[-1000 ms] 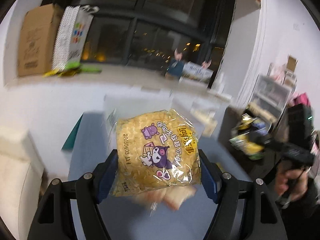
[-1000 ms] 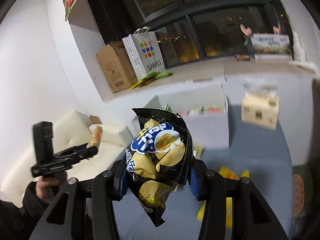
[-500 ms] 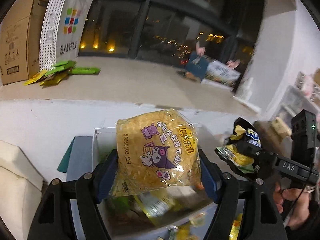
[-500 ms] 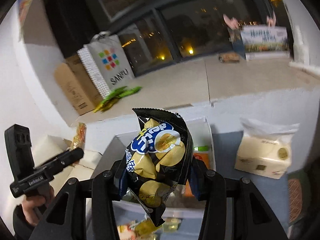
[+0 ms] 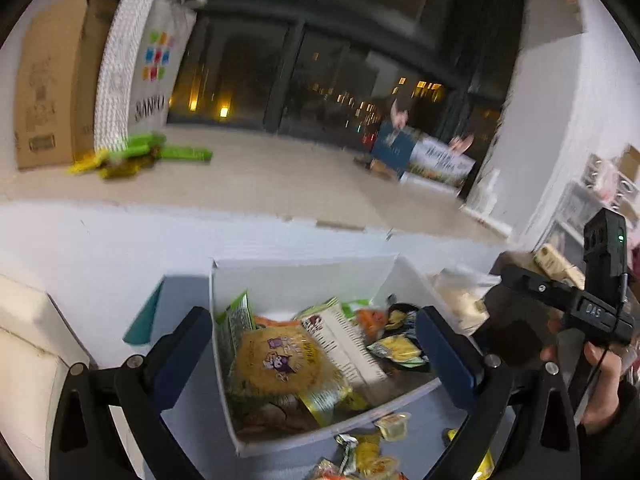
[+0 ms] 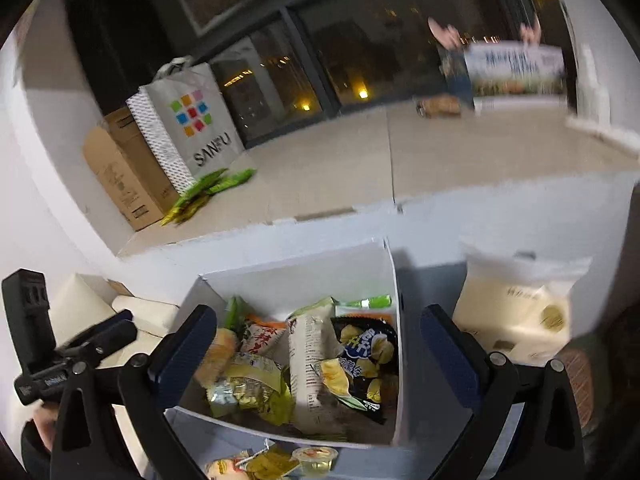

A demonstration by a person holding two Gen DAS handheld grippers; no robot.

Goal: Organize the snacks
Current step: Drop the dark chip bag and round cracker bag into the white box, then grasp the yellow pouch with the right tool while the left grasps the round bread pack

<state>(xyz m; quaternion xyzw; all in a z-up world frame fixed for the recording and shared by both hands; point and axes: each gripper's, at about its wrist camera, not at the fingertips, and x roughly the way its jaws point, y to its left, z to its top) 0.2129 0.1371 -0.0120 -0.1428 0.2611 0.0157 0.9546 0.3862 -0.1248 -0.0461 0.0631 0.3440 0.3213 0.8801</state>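
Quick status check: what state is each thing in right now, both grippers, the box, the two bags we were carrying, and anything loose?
left gripper: open, empty, over the box
right gripper: open, empty, over the box
white box: open-topped, holding many snacks
yellow bag: lying in the box, on top
black chip bag: lying in the box, right side
jelly cup: outside the box, on the table
tissue pack: on the table, right of the box
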